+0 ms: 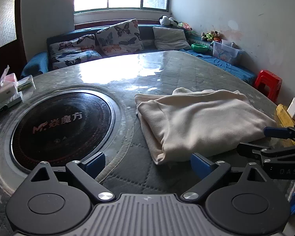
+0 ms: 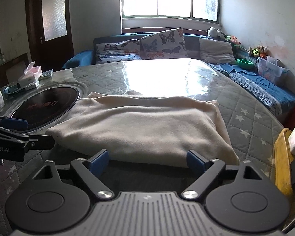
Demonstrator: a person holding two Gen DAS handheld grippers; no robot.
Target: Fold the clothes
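Observation:
A cream garment lies folded into a thick rectangle on the quilted, plastic-covered table; it also shows in the right wrist view. My left gripper is open and empty, just short of the garment's near left corner. My right gripper is open and empty, its blue pads at the garment's near edge. The right gripper shows at the right of the left wrist view, and the left gripper at the left of the right wrist view.
A round black cooktop is set into the table left of the garment. Boxes and tissue packs sit at the far left. A yellow object and a red stool stand at the right. A sofa with butterfly cushions lies beyond.

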